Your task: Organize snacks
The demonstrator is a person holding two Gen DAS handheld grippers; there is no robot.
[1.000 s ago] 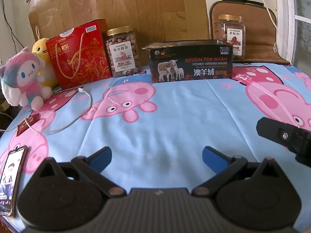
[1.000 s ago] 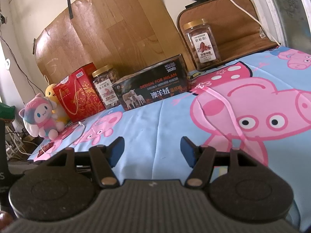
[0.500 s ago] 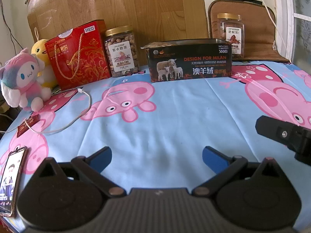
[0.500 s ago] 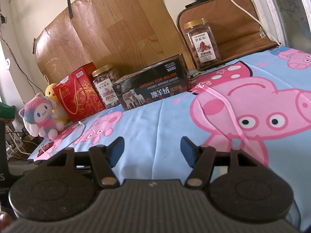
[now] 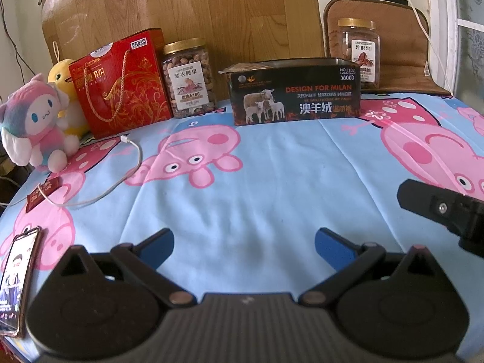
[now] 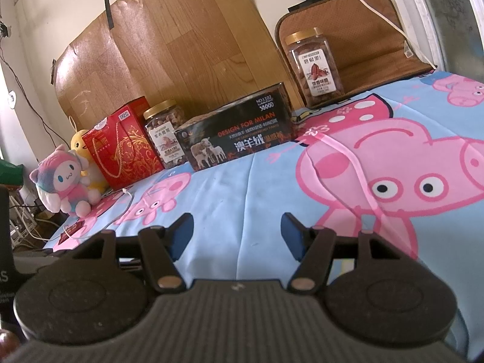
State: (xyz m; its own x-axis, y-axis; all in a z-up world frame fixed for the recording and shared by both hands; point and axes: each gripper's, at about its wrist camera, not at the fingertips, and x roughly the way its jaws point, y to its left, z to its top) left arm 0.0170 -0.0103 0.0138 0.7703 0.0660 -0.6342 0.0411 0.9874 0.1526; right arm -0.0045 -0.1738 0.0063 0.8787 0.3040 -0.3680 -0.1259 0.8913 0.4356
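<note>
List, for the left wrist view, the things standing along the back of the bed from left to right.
Pink plush toy → red gift box → jar of nuts → black box → second jar of nuts.

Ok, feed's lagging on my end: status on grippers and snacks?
Left gripper and right gripper open, empty. Snack jars, red box untouched at back. Charging cable on sheet, left.
</note>
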